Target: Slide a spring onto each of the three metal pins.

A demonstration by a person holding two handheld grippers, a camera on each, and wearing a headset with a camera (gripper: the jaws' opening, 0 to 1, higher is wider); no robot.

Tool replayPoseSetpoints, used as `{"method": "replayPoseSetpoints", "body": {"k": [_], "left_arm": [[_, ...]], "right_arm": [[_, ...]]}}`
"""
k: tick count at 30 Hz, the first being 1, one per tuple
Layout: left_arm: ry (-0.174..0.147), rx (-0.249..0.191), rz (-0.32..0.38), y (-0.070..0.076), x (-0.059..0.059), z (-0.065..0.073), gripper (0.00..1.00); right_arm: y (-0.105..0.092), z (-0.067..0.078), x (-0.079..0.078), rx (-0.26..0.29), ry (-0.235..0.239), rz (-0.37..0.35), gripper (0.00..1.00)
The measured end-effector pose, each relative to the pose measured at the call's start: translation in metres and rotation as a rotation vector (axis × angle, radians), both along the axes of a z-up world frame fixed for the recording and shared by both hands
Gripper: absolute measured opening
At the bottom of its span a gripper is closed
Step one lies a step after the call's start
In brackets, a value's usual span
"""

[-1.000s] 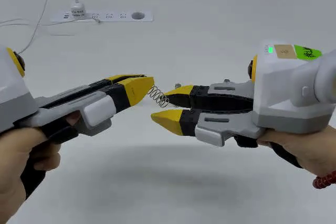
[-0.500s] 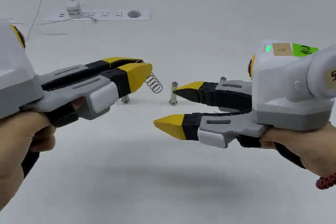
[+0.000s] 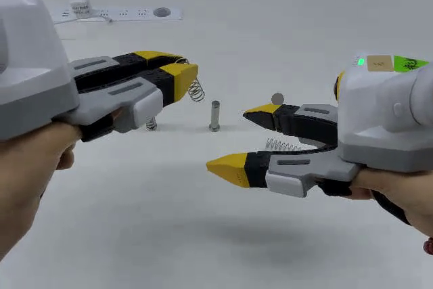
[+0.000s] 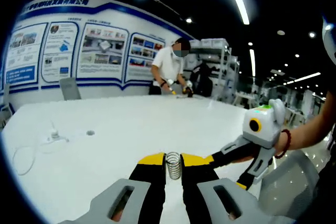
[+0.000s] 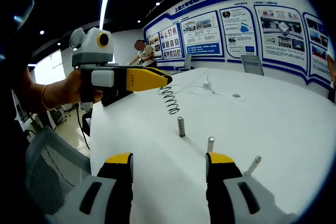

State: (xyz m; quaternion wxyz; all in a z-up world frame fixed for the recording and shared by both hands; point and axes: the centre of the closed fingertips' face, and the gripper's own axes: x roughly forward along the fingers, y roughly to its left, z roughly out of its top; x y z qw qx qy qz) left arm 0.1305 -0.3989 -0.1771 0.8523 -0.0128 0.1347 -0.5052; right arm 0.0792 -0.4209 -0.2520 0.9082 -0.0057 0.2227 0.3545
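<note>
My left gripper (image 3: 181,72) is shut on one end of a small steel spring (image 3: 196,90), which hangs out past its yellow tips; the same spring (image 4: 173,165) stands pinched between the jaws in the left gripper view. Below it on the white table, one pin (image 3: 151,124) wears a spring. A bare pin (image 3: 215,115) stands in the middle, and a third pin (image 3: 277,99) shows behind my right gripper (image 3: 243,137). That gripper is open with nothing in it, to the right of the pins. A loose spring (image 3: 284,145) lies on the table behind its jaws.
A white power strip (image 3: 115,13) with a plugged cable lies at the table's far edge. A person (image 4: 170,69) works at the table's far end. A mesh chair (image 5: 47,156) stands beside the table.
The two grippers have drawn apart. The left one has kept the spring and lifted up and to the left, and the right one has pulled back to the right.
</note>
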Motion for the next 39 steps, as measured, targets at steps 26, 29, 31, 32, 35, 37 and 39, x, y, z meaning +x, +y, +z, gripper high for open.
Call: {"method": "replayPoseSetpoints", "body": {"k": [26,29,31,32,35,37,39], "left_arm": [[-0.051,0.096,0.027,-0.029,0.03,-0.045,0.1],[-0.066,0.111,0.021,-0.033,0.033,-0.049,0.1],[-0.075,0.123,0.019,-0.035,0.035,-0.052,0.1],[-0.079,0.13,0.018,-0.036,0.036,-0.054,0.1],[-0.088,0.147,0.009,-0.04,0.037,-0.059,0.1],[-0.095,0.161,0.006,-0.042,0.038,-0.062,0.1],[-0.099,0.177,0.002,-0.043,0.039,-0.067,0.1]], "right_arm": [[-0.044,-0.021,-0.011,-0.011,0.06,-0.139,0.58],[-0.047,-0.023,-0.011,-0.01,0.066,-0.147,0.58],[-0.048,-0.024,-0.011,-0.011,0.069,-0.151,0.58],[-0.049,-0.025,-0.012,-0.01,0.07,-0.153,0.58],[-0.051,-0.027,-0.012,-0.007,0.075,-0.158,0.58],[-0.052,-0.028,-0.012,-0.005,0.079,-0.162,0.58],[-0.053,-0.029,-0.012,-0.004,0.081,-0.166,0.58]]}}
